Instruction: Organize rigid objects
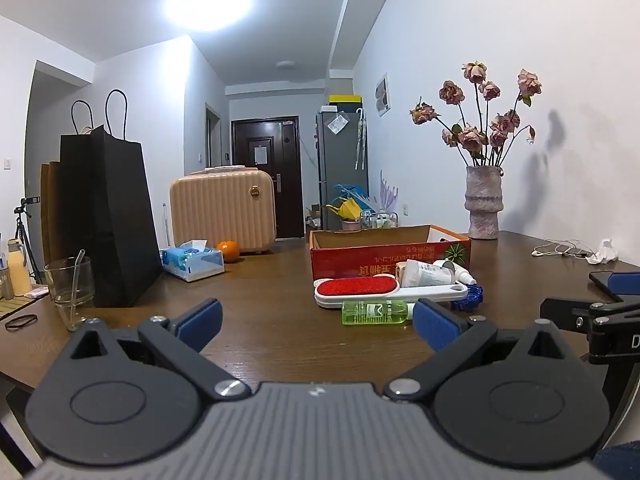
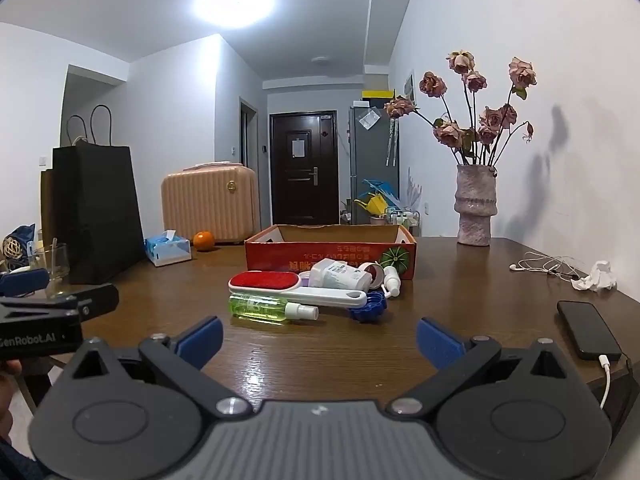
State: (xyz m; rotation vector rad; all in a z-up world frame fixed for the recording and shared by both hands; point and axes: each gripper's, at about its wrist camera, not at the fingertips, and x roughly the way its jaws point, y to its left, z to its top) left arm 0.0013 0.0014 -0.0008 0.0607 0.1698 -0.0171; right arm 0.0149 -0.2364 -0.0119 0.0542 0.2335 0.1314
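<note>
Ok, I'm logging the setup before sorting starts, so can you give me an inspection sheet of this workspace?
Surface: brown wooden table, glossy.
Job's things: lint brush, green spray bottle, white bottle, small spray bottle and blue lid piled before the open red box.
Clutter: phone, tissue box, orange, glass, black bag, vase, crumpled tissue.
Grippers: left gripper and right gripper with jaws open, empty.
Cables: earphones; charging cable in the phone.
Surroundings: suitcase, door, fridge.
</note>
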